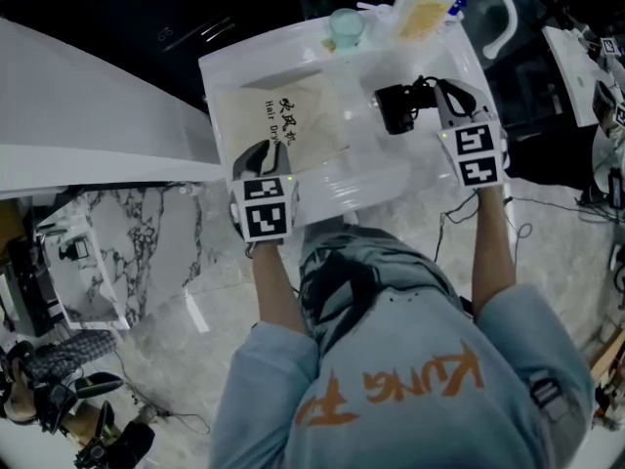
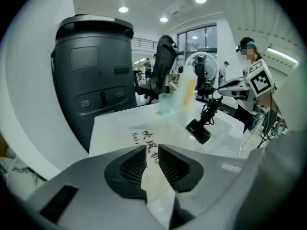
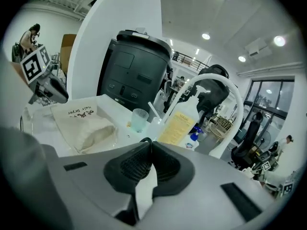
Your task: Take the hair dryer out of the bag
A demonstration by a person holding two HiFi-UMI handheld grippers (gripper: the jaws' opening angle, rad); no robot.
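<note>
Cream cloth bag lies on the table, with the left claw empty at its near edge, jaws slightly parted. The right claw pinches the cord of the black hair dryer, which hangs beside the bag.

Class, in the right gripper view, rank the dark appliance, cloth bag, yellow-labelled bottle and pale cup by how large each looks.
1. dark appliance, largest
2. cloth bag, though it lies nearer the camera, which may flatter it
3. yellow-labelled bottle
4. pale cup, clearly smallest
</note>
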